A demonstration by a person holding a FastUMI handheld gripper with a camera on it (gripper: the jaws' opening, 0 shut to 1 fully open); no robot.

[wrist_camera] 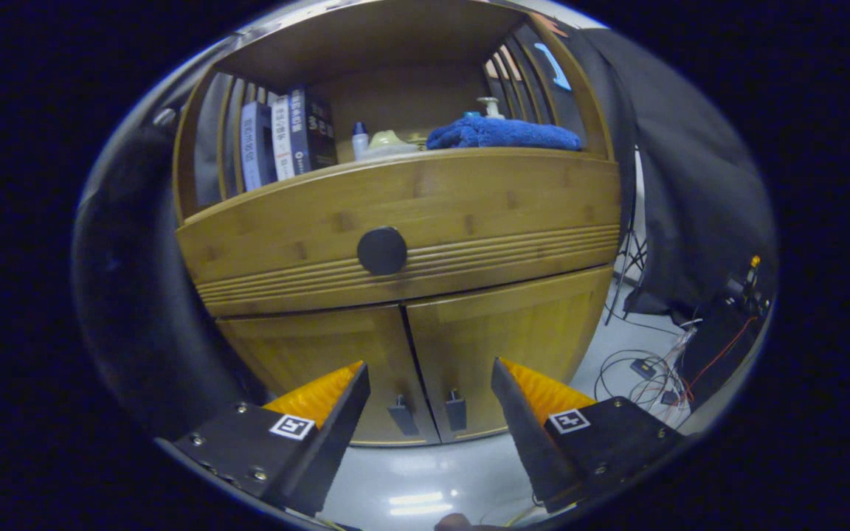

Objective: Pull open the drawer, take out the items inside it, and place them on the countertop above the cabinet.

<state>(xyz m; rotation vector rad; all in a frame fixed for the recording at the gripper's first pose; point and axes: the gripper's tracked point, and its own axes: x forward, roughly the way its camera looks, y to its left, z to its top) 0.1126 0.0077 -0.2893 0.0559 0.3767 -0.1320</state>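
A bamboo cabinet stands ahead of me. Its wide drawer [410,228] is closed, with a round dark knob [381,251] at the middle of its front. The countertop [395,158] above the drawer carries a folded blue towel [502,134], several upright books [288,136], a small bottle [359,139] and a pale dish [388,140]. My gripper [429,369] is open with nothing between its fingers. It hangs some way in front of the cabinet, below the knob, level with the two lower doors [425,354]. The drawer's contents are hidden.
Two small dark handles [429,411] sit where the lower doors meet. A glossy pale floor [425,479] lies below. Cables and a dark box [690,354] lie on the floor to the cabinet's right. A black curtain [690,184] hangs beside the cabinet.
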